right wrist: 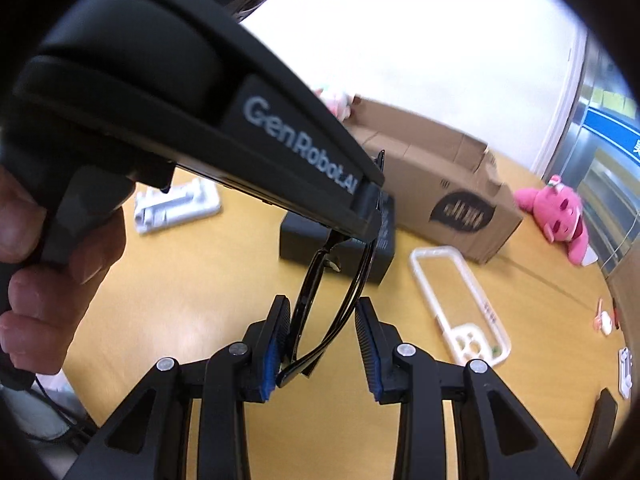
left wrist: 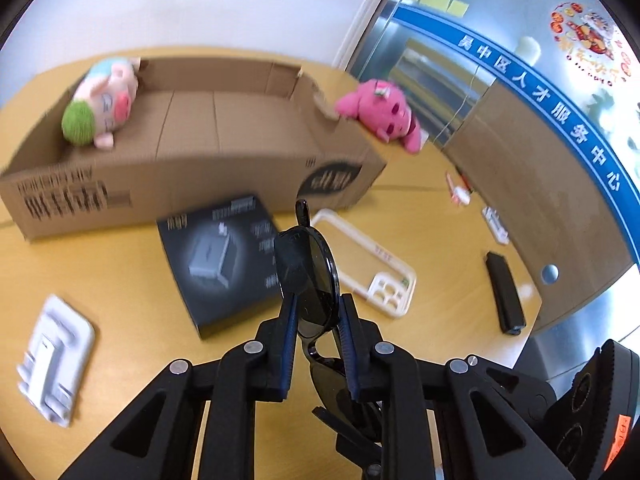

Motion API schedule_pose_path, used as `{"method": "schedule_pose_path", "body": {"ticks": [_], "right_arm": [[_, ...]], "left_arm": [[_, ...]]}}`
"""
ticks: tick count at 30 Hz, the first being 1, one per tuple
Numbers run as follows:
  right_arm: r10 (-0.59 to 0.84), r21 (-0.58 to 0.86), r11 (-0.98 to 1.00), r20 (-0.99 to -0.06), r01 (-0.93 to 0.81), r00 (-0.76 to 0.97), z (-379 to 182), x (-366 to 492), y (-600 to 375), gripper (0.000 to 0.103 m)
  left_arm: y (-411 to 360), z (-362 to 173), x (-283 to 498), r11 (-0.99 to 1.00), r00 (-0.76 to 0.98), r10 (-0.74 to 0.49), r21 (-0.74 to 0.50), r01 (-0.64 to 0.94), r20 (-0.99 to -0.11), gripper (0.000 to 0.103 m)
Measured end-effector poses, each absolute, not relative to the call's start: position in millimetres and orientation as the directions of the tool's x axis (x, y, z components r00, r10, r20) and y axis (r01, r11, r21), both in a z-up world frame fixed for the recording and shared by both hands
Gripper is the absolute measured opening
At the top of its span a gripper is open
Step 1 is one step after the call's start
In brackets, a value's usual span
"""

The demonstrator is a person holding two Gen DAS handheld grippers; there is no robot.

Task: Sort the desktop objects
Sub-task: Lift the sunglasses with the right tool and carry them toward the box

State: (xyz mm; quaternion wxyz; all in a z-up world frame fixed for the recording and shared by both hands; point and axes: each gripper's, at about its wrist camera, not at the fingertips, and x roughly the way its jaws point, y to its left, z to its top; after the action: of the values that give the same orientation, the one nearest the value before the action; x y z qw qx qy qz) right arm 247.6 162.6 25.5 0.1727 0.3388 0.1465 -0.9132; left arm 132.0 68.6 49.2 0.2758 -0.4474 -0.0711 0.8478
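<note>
1. A pair of black sunglasses (left wrist: 310, 276) is held off the wooden desk (left wrist: 120, 264) by the left gripper (left wrist: 316, 320), whose blue-padded fingers (left wrist: 289, 320) are clamped flat against one lens from either side.

2. The glasses' long axis is seen to run forward along the left fingers, one temple tip pointing toward the cardboard box (left wrist: 192, 148) and the folded temple arms trailing back below the grip.

3. In the right wrist view, those temple arms (right wrist: 320, 312) are seen between the pads of the right gripper (right wrist: 322, 344). The pads stand apart: the left-hand pad (right wrist: 276, 344) appears to touch the frame, while the other one is clear of it, so nothing is clamped there.

4. Both grippers are thus at the same object, but it is carried by the left alone.

5. The box lies ahead of the left fingers, beyond the black product box (left wrist: 220, 264) and the clear phone case (left wrist: 368, 264); a plush pig (left wrist: 104, 100) already lies inside it.

6. A handover or a drop into the box is judged equally possible from here.
</note>
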Motion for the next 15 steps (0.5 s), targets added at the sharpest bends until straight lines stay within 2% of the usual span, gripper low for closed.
{"method": "schedule_pose_path", "body": {"ticks": [15], "right_arm": [[-0.220, -0.184, -0.912, -0.534, 0.366, -0.816, 94, 205, 145, 0.032]], "left_arm": [[48, 130, 96, -0.847, -0.572, 0.524, -0.316, -0.427, -0.631, 0.017]]}}
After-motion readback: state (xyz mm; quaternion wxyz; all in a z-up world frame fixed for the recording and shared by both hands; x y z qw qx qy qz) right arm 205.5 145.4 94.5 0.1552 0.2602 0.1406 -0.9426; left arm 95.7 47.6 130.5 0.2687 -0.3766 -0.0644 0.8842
